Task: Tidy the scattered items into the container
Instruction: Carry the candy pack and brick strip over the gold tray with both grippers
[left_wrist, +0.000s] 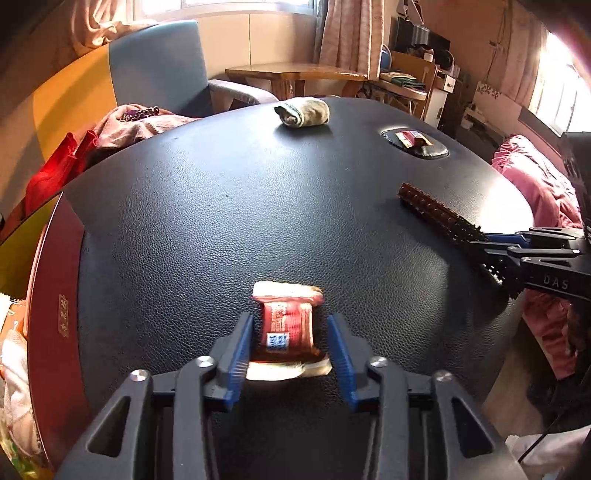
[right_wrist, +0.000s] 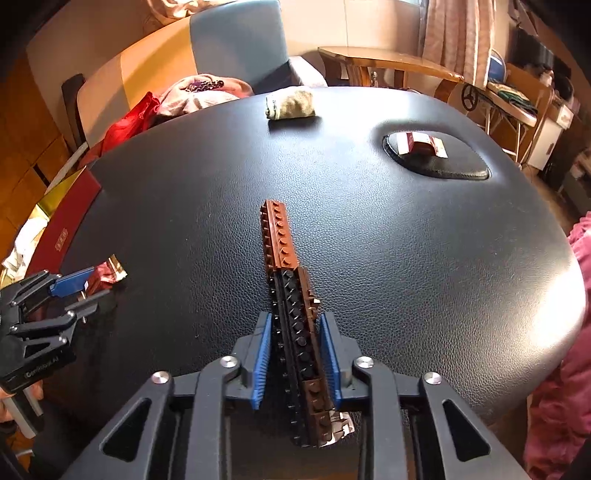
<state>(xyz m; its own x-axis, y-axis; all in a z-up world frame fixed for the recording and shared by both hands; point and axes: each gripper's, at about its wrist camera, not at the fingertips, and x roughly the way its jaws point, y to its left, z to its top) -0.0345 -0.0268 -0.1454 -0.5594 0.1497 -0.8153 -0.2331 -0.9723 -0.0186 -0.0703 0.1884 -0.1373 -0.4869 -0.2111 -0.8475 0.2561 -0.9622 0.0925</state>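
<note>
A red snack packet (left_wrist: 286, 326) lies on the black leather table (left_wrist: 258, 206) between the fingers of my left gripper (left_wrist: 291, 345), which is open around it with gaps on both sides. My right gripper (right_wrist: 295, 354) is shut on a long brown and black brick bar (right_wrist: 284, 266) that points away across the table; it also shows in the left wrist view (left_wrist: 439, 218). A shallow black dish (right_wrist: 439, 166) at the far right holds another red packet (right_wrist: 419, 144). A rolled grey sock (right_wrist: 290, 103) lies at the far edge.
A blue armchair (left_wrist: 159, 70) and piled red and pink clothes (left_wrist: 110, 129) stand beyond the table's far left. A red box (left_wrist: 55, 302) lies along the left edge. Pink fabric (left_wrist: 535, 184) sits off the right edge. A wooden table (left_wrist: 295, 72) stands behind.
</note>
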